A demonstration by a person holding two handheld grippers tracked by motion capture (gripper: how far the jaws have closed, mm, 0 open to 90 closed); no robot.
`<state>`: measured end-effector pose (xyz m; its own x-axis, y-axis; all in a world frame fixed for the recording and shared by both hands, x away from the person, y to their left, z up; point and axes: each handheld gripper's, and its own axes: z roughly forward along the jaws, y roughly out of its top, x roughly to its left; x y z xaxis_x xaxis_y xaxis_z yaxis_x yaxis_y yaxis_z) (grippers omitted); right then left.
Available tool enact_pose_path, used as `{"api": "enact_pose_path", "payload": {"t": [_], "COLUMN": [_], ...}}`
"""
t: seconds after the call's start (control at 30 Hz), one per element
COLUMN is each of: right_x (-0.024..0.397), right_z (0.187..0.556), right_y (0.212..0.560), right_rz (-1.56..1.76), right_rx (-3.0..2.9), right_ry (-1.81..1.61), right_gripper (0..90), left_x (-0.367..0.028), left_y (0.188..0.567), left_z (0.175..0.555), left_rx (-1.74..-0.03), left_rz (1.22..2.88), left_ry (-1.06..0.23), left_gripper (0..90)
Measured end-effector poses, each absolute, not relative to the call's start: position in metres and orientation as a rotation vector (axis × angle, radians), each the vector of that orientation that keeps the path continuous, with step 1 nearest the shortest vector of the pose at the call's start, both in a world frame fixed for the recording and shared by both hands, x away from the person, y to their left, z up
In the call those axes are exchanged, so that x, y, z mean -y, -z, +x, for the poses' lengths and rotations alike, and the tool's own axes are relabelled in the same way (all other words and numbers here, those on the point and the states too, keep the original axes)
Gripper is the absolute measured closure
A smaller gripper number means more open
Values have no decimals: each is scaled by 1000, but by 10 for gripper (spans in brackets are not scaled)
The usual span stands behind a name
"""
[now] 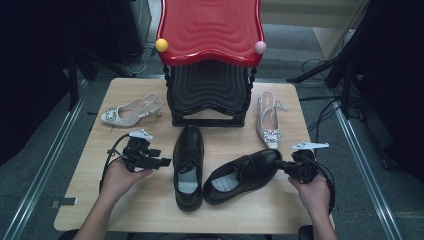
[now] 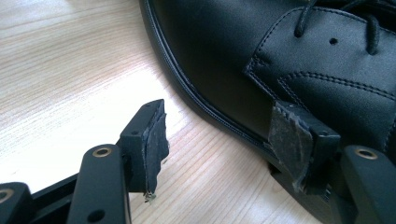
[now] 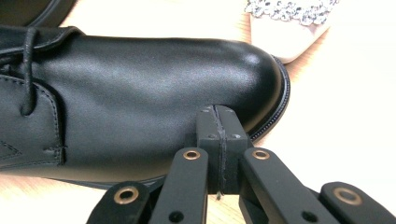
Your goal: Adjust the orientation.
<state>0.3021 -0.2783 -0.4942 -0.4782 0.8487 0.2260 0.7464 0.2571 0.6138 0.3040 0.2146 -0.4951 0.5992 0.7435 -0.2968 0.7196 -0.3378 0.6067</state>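
Observation:
Two black leather lace-up shoes lie mid-table. The left one points away from me; the right one lies slanted with its toe to the right. My left gripper stands open just left of the left shoe. One of its pads sits by the shoe's side, with bare table between the jaws. My right gripper is shut with nothing in it, and its tip is against the toe of the right shoe.
A white jewelled heel lies at back left, and another at back right, close to the right shoe's toe. Stacked red and black stools stand at the table's far edge. Bare wooden table stretches in front.

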Motion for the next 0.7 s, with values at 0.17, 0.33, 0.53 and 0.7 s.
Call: {"api": "enact_pose_path", "payload": {"t": [0.17,0.33,0.53,0.7], "right_x": [278,275,266,249], "right_z": [304,309,313,322], "right_y": [495,498,497,497], "right_rz": [1523,1531,1501,1458], "right_rx": [-2371,-2372,-2372,-2387], "right_ry": [-1029,-1068,-1057,-1044], "right_gripper": [900,900,900,900], "left_x": [-211,-208,-209,-210], "left_y": [496,497,497,497], "left_z": [303,303,304,302], "left_rx": [-1150,-1143,-1148,-1146], "left_rz": [2117,2122,2118,2117], "left_ry": [-42,-43,-40,-41], "left_gripper": [370,370,370,370]}}
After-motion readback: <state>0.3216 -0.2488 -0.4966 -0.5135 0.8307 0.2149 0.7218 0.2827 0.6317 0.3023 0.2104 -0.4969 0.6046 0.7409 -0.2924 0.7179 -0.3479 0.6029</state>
